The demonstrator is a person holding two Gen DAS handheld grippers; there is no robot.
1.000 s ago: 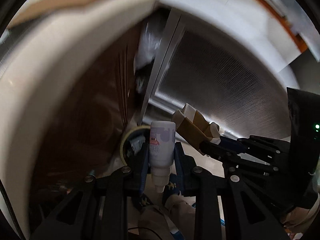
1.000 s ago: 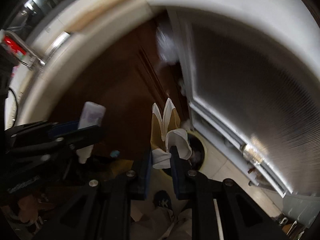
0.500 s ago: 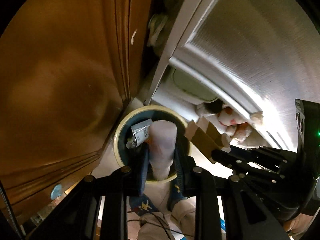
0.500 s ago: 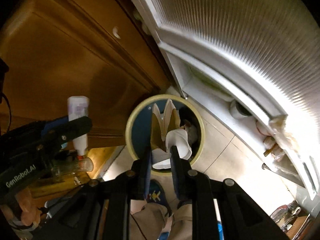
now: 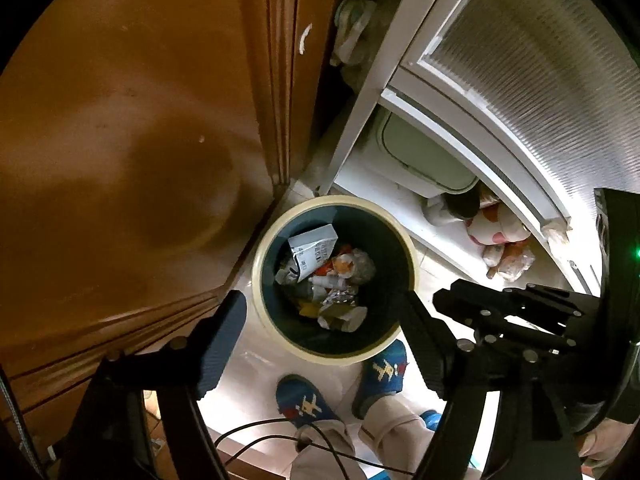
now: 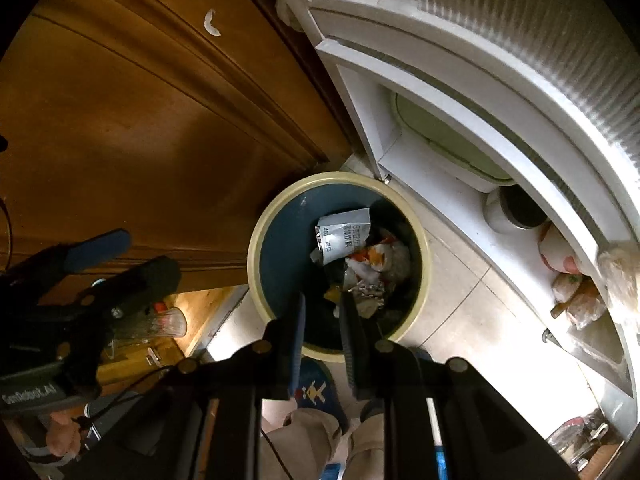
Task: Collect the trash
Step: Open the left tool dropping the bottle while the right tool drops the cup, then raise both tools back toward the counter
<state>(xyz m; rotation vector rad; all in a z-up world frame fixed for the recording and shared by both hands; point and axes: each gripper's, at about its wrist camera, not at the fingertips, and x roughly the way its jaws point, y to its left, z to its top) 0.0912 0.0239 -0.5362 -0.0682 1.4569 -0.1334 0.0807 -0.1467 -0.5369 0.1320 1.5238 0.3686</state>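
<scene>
Both grippers hang over the bin point(image 5: 280, 216): left gripper point(image 5: 322, 320) fingers are opening, empty; right gripper point(image 6: 322, 312) fingers are nearly closed, empty.

trash bin point(image 5: 404, 240): 1 | slippers point(image 5: 306, 402): 2 | grippers: 2

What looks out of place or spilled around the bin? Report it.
No spill: the trash lies inside the bin, which stands upright on the floor. The one oddity is a white crescent mark on the brown wooden panel, a chip or stuck scrap; I cannot tell which.
</scene>
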